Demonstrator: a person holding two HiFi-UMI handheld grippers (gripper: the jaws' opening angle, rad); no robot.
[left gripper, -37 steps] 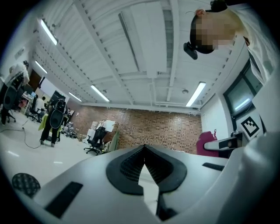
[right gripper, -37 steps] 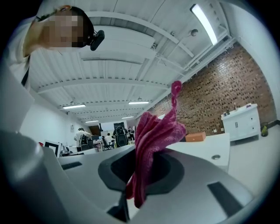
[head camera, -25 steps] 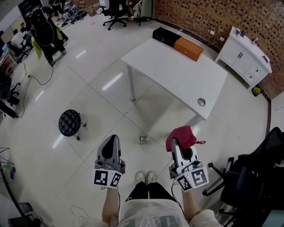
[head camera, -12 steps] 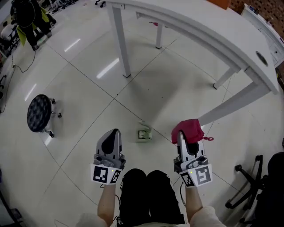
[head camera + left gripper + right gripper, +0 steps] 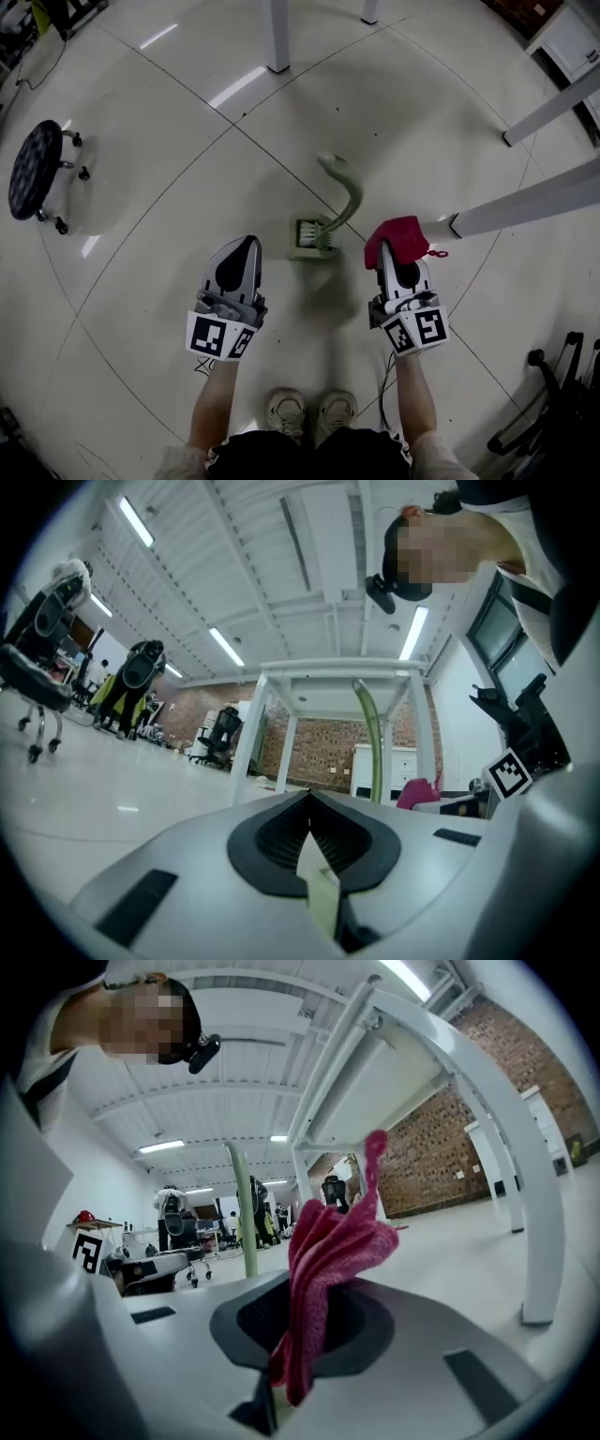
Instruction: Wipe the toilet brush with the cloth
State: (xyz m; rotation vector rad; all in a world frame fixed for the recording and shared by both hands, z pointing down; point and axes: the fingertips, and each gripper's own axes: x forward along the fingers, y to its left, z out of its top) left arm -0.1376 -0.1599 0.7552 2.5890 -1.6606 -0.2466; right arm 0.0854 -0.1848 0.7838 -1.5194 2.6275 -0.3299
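Note:
A pale green toilet brush (image 5: 341,195) stands in its low holder (image 5: 313,241) on the tiled floor, its curved handle rising toward me. My left gripper (image 5: 245,244) hovers just left of the holder, shut and empty. My right gripper (image 5: 387,251) is just right of it, shut on a red cloth (image 5: 400,236) that bunches over its tips. In the left gripper view the closed jaws (image 5: 309,799) point level, with the green handle (image 5: 368,738) and the cloth (image 5: 418,791) ahead on the right. The right gripper view shows the cloth (image 5: 330,1251) pinched and the handle (image 5: 245,1211) on the left.
White table legs (image 5: 278,36) (image 5: 530,208) stand beyond and to the right of the brush. A black round stool (image 5: 36,169) sits at the far left. An office chair base (image 5: 561,394) is at the lower right. The person's shoes (image 5: 307,412) are behind the grippers.
Head and both grippers have dropped from standing height toward the floor. The brush, small and far before, now stands close between the grippers. The cloth stays pinched in the right gripper.

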